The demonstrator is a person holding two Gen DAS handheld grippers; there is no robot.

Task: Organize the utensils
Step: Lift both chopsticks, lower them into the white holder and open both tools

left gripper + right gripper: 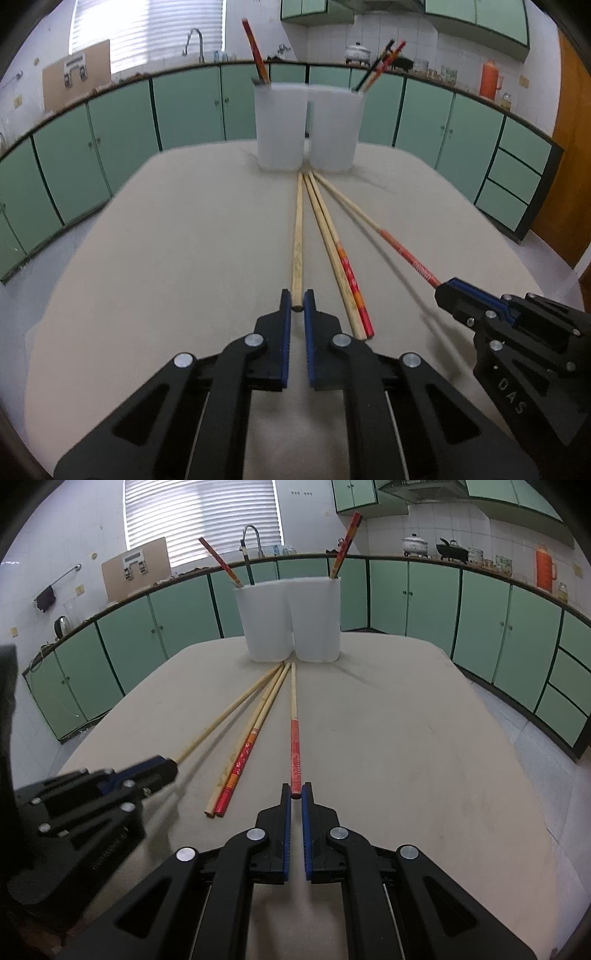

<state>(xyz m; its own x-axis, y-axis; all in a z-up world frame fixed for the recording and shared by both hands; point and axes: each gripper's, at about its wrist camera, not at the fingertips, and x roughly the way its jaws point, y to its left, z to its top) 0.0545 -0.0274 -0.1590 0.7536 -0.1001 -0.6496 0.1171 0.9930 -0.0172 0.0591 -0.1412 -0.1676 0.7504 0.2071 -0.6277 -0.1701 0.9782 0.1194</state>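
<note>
Two white plastic cups [282, 125] [334, 129] stand side by side at the table's far end, each holding chopsticks. Several chopsticks lie on the grey table, tips toward the cups. My left gripper [297, 300] is shut on the near end of a plain wooden chopstick [297, 236]. My right gripper [296, 793] is shut on the near end of a red-handled chopstick [294, 738]; it also shows in the left wrist view [448, 291]. A plain chopstick [330, 251] and a red-orange one [351, 280] lie loose between the grippers.
The cups show in the right wrist view [264, 622] [316, 618]. The left gripper shows at the left of the right wrist view [159, 771]. Green kitchen cabinets [184, 107] and a counter with a sink tap [195, 40] surround the table.
</note>
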